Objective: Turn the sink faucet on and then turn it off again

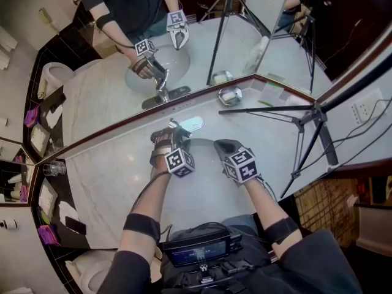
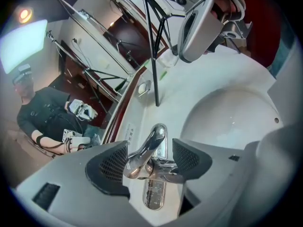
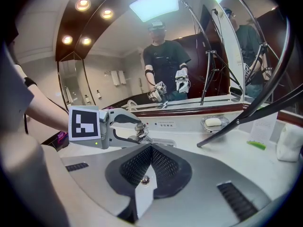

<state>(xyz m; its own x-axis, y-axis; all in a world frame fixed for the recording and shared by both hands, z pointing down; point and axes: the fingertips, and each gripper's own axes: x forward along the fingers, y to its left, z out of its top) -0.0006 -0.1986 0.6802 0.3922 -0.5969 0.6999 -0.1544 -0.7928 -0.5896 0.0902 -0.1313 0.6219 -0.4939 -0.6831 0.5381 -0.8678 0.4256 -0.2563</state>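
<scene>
At the back edge of the counter [image 1: 110, 170], right under the mirror [image 1: 245, 41], the faucet [image 2: 156, 171] sits between the left gripper [image 2: 151, 157]'s wide-open fingers, which don't look clamped on it yet. The right gripper [image 3: 150, 167] is pinched shut and empty over the sink basin [image 2: 227, 122]. No water visible, so I'd guess it's the turn-on step. Next: close on the lever [image 2: 154, 138] and lift.

The faucet [image 2: 150, 148] is finished in bright chrome. The counter [image 1: 110, 176] is veined in grey on white. Black-and-white square markers are carried on the pale grey left gripper [image 1: 172, 136] and right gripper [image 1: 220, 146]; black dimpled pads [image 2: 111, 167] are fitted.
</scene>
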